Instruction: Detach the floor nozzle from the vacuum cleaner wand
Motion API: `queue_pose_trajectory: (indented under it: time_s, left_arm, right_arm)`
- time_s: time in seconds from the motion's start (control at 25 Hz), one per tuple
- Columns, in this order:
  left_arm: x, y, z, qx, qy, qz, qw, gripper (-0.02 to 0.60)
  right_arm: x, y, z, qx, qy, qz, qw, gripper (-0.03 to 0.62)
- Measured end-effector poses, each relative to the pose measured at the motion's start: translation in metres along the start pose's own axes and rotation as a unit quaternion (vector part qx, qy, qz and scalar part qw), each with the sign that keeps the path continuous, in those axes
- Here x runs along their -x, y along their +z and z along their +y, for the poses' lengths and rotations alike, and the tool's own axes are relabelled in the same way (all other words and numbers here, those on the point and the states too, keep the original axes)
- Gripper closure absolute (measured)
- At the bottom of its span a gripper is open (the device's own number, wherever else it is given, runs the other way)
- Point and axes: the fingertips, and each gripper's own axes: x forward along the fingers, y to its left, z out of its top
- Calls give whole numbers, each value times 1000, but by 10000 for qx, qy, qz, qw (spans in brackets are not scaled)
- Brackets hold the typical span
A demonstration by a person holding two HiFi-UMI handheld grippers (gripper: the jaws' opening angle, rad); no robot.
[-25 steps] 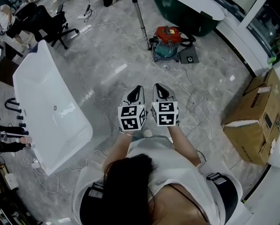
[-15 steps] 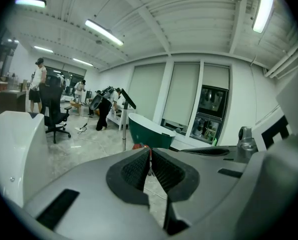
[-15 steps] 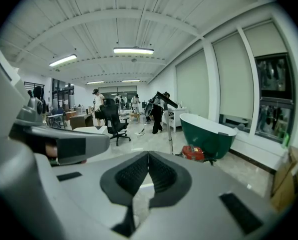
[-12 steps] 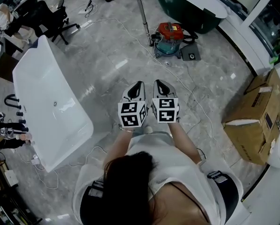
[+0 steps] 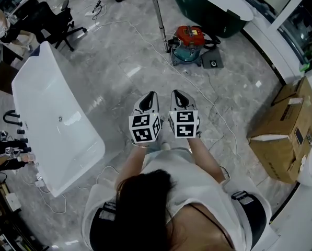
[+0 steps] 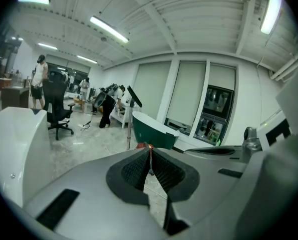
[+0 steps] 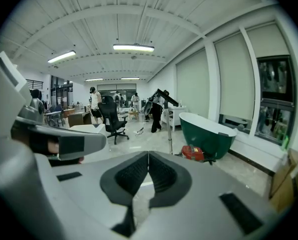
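While I stand on the open floor, my left gripper (image 5: 151, 96) and right gripper (image 5: 177, 94) are held side by side before me, just apart from each other, both pointing forward and somewhat down. Left jaws: pressed together, nothing between the pads. Right jaws: likewise together and empty.

Vacuum (image 5: 188, 45): red-and-teal canister on the floor, well ahead of both grippers and a little right of their line, in front of the green tub (image 5: 213, 12). Pole (image 5: 159, 20): slim metal shaft rising just left of the canister. Both gripper views show it close to upright, with a dark head (image 7: 159, 96) slanting across its top. I take this for the wand with the nozzle uppermost, though at this range I cannot be certain. A flat dark piece (image 5: 213, 63) on the floor just right of the canister could be the nozzle instead.

Relation governing the next move: the pole lies straight ahead and well apart from me, falling between the lines of my two grippers, so neither is clearly nearer. The right one is on the canister's side. Its long axis is near vertical, so I judge that, once I have closed in, one gripper must clamp the shaft from the side while the other takes the head. White tub (image 5: 51, 98) flanks my left, box (image 5: 281, 135) my right.
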Motion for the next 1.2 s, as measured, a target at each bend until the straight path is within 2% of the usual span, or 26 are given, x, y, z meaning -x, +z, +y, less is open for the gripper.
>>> queue_pose_trajectory:
  time_s: [0.52, 0.68, 0.88, 1.2]
  left_arm:
    - [-55, 17, 15, -46, -245, 138, 9996, 566]
    - [-68, 28, 28, -13, -156, 54, 9999, 566]
    - [-85, 29, 43, 18, -153, 204, 9997, 566]
    - [-105, 41, 67, 90, -88, 185, 9997, 566]
  right_arm:
    - [-53, 19, -14, -5, -56, 128, 9999, 579]
    - [-71, 28, -18, -74, -21, 137, 9999, 579]
    - [-93, 34, -21, -69, -52, 228, 9997, 579]
    - [-124, 44, -22, -8, -117, 284, 9995, 579]
